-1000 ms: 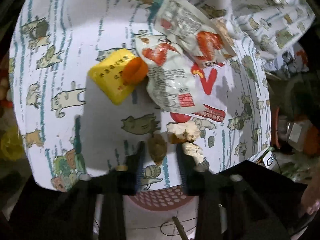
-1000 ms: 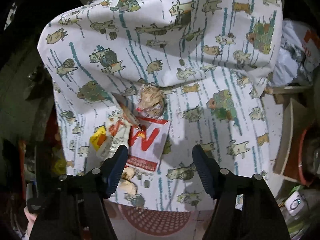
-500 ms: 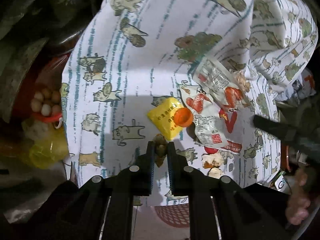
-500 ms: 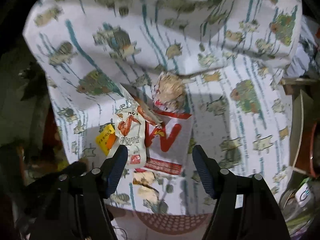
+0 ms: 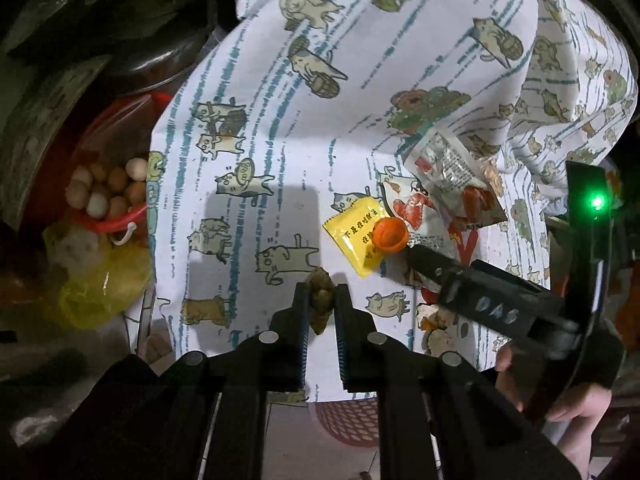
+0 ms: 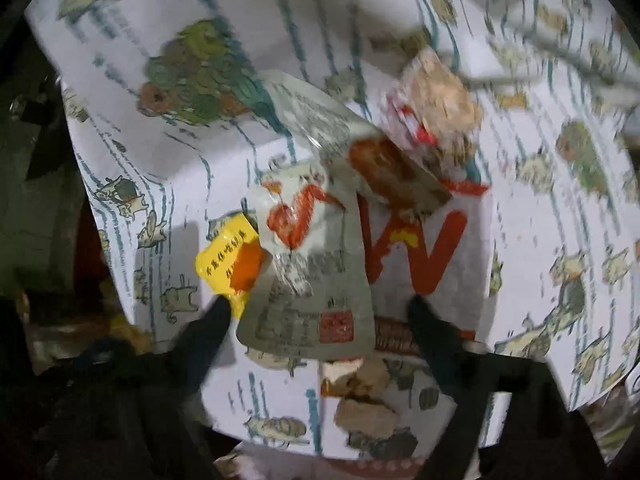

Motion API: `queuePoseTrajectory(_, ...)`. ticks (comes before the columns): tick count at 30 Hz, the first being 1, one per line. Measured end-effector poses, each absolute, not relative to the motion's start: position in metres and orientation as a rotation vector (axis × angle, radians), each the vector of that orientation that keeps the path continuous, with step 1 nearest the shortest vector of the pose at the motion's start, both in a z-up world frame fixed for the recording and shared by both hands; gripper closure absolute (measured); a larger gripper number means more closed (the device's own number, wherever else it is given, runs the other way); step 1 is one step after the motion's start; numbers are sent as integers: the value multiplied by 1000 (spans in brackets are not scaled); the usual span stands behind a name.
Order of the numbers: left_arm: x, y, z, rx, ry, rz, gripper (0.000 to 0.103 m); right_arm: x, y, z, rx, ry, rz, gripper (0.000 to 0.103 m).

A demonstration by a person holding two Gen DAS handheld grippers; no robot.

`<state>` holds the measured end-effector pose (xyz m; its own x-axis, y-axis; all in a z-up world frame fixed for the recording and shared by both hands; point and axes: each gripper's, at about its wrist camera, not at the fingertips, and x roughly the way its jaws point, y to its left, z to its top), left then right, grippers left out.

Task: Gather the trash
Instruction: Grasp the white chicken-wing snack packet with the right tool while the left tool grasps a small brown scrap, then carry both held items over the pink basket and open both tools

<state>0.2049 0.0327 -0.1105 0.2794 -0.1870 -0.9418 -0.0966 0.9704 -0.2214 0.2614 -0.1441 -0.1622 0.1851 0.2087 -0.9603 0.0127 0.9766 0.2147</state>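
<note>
My left gripper (image 5: pixel 321 304) is shut on a small brown scrap (image 5: pixel 320 294) and holds it above the cat-print tablecloth (image 5: pixel 260 128). A yellow sachet (image 5: pixel 354 236) with an orange cap (image 5: pixel 390 234) on it lies beside white-and-red snack wrappers (image 5: pixel 448 184). My right gripper (image 6: pixel 320 312) is open, low over the wrappers, its fingers either side of the grey wrapper (image 6: pixel 316 276). The sachet (image 6: pixel 226 258), a red-lettered wrapper (image 6: pixel 424 248), a crumpled wrapper (image 6: pixel 436 108) and pale food crumbs (image 6: pixel 364 408) show in the right wrist view. The right gripper also shows in the left wrist view (image 5: pixel 424 258).
A red basket (image 5: pixel 352 420) sits on the floor below the table's front edge. Left of the table is a red-rimmed bowl of eggs (image 5: pixel 108 188) and a yellow bag (image 5: pixel 100 284). A hand (image 5: pixel 576 404) grips the right tool. Cloth folds rise at the back right.
My left gripper shut on the brown scrap and lifted it back from the table. My right gripper moved down and forward onto the wrappers, still open.
</note>
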Motion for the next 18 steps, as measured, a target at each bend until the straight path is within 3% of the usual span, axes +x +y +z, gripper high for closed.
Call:
queuePoseTrajectory(6,202,37,-106,-243,1276,-57,92,266,-132,-175,89,1425,105,11)
queuePoseTrajectory(8,202,39,-105,-248,1276,-59,92,266,-134,-173,88,1412,91,34)
queuePoseTrajectory(18,200,37,-97,-244,1252,-62,92,251,-175,-119,164,1296,130,38)
